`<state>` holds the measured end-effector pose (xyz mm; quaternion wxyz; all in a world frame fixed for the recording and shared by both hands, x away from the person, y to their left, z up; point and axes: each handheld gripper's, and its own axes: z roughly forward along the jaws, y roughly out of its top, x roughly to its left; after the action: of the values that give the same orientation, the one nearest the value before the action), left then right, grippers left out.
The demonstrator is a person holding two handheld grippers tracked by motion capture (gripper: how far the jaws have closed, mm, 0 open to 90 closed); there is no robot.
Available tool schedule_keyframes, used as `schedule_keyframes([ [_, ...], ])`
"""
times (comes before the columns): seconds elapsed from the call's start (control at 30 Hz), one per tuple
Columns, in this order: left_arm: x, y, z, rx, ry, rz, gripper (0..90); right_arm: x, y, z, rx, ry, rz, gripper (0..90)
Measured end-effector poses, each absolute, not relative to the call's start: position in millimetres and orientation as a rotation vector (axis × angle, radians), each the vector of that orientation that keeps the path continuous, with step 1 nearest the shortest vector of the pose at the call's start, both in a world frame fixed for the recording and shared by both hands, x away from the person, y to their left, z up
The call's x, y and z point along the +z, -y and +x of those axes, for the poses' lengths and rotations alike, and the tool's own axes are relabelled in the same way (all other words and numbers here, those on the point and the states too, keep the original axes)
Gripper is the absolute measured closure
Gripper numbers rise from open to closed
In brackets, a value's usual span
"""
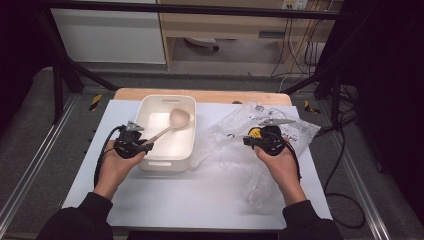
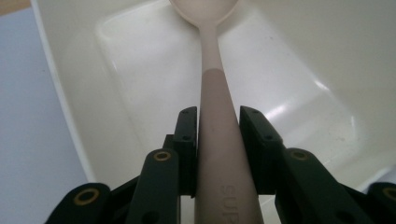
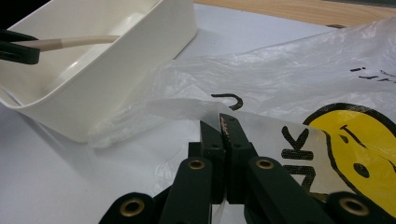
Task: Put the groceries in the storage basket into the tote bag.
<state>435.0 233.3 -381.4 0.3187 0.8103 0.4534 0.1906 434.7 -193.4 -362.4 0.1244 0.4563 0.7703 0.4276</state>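
A beige spoon with a brownish handle hangs slanted over the white tub, its bowl toward the tub's far end. My left gripper is shut on the handle; in the left gripper view the jaws clamp the spoon from both sides above the tub's floor. A crumpled clear plastic bag with a yellow face print lies right of the tub. My right gripper is shut on its film; the jaws meet on a fold of the bag.
The tub sits on a white sheet covering a wooden table. The person's hands come in from the near edge. Black frame bars and cables surround the table.
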Motion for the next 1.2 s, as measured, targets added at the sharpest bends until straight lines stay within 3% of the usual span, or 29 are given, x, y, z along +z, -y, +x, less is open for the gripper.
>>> schedule_keyframes([
  [0.5, -364.7, -238.7, 422.0, 0.578, -1.145, 2.046, 68.8, -361.9, 193.0, 434.6, 1.236, -2.251, 1.327, 90.0],
  [1.2, -336.3, -240.7, 374.1, 0.562, -1.002, 1.966, 68.8, -352.6, 185.8, 436.8, 1.229, -2.278, 1.318, 90.0],
])
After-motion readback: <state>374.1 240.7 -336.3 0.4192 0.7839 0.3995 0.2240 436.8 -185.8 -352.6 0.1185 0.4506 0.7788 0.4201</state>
